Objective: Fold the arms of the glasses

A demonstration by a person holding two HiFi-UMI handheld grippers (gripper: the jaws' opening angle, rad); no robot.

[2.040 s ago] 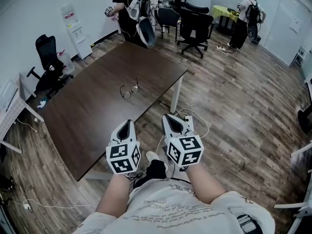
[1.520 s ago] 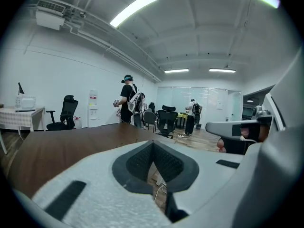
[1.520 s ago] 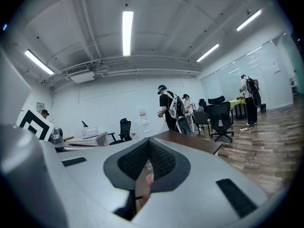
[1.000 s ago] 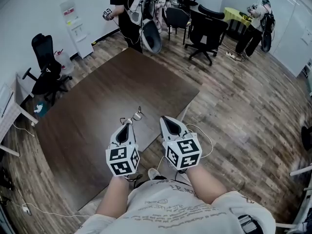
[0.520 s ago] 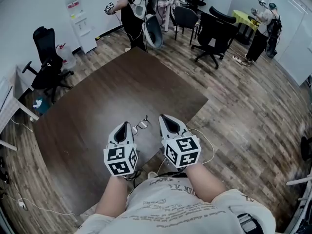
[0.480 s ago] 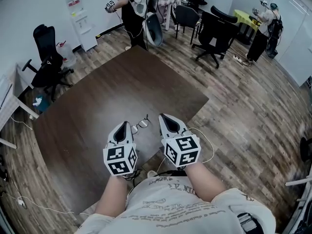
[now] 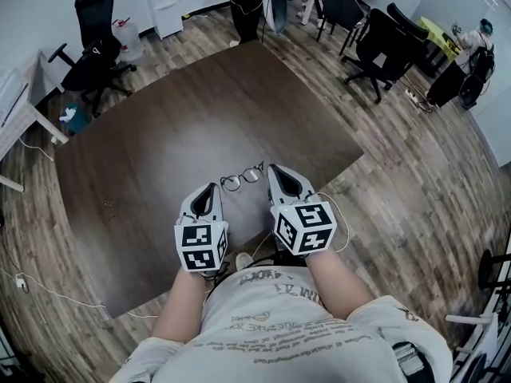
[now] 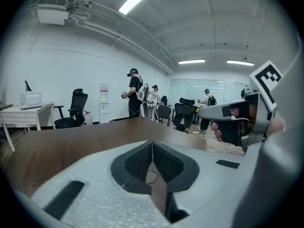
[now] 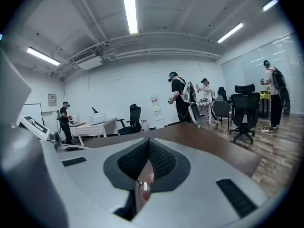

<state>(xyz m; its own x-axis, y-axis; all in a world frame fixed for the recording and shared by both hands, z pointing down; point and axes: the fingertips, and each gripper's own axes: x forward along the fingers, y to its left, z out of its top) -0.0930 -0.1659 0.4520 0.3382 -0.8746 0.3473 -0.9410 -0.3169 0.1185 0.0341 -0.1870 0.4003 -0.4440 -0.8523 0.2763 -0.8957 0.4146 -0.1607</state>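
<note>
1. Glasses (image 7: pixel 242 179) lie untouched, so I judge the folding has not begun and this is the approach.
2. My left gripper (image 7: pixel 209 191) has its jaws pressed together along a single line, with nothing between them. My right gripper (image 7: pixel 274 171) is closed the same way and is also empty.
3. Both grippers point forward over the near edge of the table (image 7: pixel 160 126). The left tip sits just short of the frame's left lens. The right tip is right beside the frame's right end, and I cannot tell whether it touches.
4. Next I would need to part both pairs of jaws. One gripper would steady the front of the frame, and the other would take an arm near its hinge and swing it inward. The wire is thin and could slide on the smooth top, so it needs a light, well-placed pinch.
5. The frame is thin dark wire with two round lenses side by side, lying on the dark brown table close to its near edge. One arm seems to stick out away from me at the right end, so it looks unfolded. The other arm is too fine to make out. Neither gripper view shows the frame.
</note>
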